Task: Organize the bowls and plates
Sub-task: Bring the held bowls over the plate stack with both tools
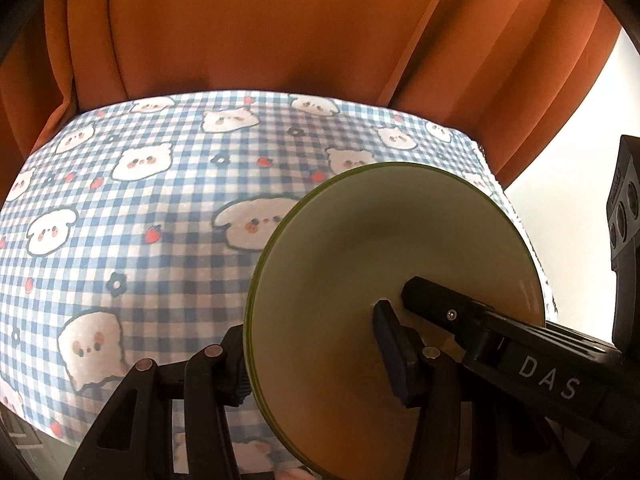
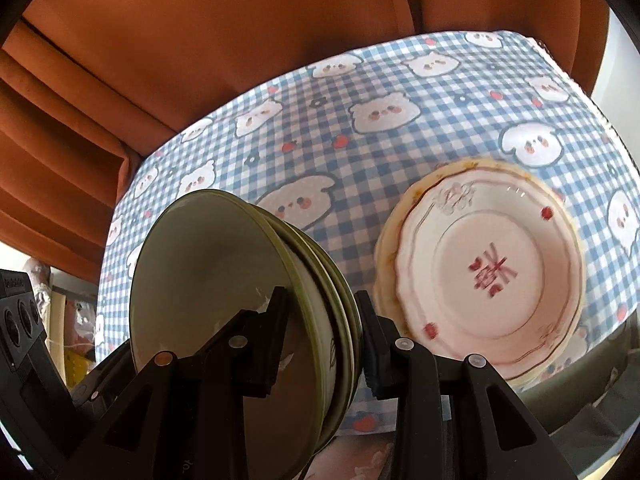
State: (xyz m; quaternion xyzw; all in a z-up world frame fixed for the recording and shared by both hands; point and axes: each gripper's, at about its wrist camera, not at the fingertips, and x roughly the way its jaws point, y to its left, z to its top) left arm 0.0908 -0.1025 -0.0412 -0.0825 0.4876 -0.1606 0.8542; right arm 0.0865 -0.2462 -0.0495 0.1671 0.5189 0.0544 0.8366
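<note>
A: While both tongs are up over the table [image 1: 120,208], what's the left gripper [image 1: 316,356] got?

B: Clenched on the green bowls [image 1: 384,248]. One finger sits inside the top bowl, the other outside under the rim, so the stack's wall is pinched btwn them. Bowls are tipped on edge, cavity facing the cam, clear of the cloth.

A: And the right gripper [image 2: 320,344]?

B: Same stack, opposite rim. In the right wrist view the green bowls [image 2: 224,280] show approx three or four nested rims, and the pads squeeze the walls from inside and outside. So both tongs are grasping the one stack, neither released.

A: That black arm marked DAS in the left view?

B: That's the right gripper [image 1: 404,292] reaching in from the right side, its tip inside the bowl. Likewise a bit of the left tool's body shows at the left edge of the right view.

A: Anything else on the table?

B: Pink plates [image 2: 492,272], a stack w/ red marks and a wavy rim, lying flat on the checked tablecloth [image 2: 360,160], just right of the bowls in the right view. A yellowish rim peeks out under the top plate. Slightly blurred, can't count them.

A: Background?

B: Orange curtain [image 1: 280,32] behind the table's far edge. Cloth is blue-white gingham w/ cartoon bears, strawberries, small flowers.
</note>
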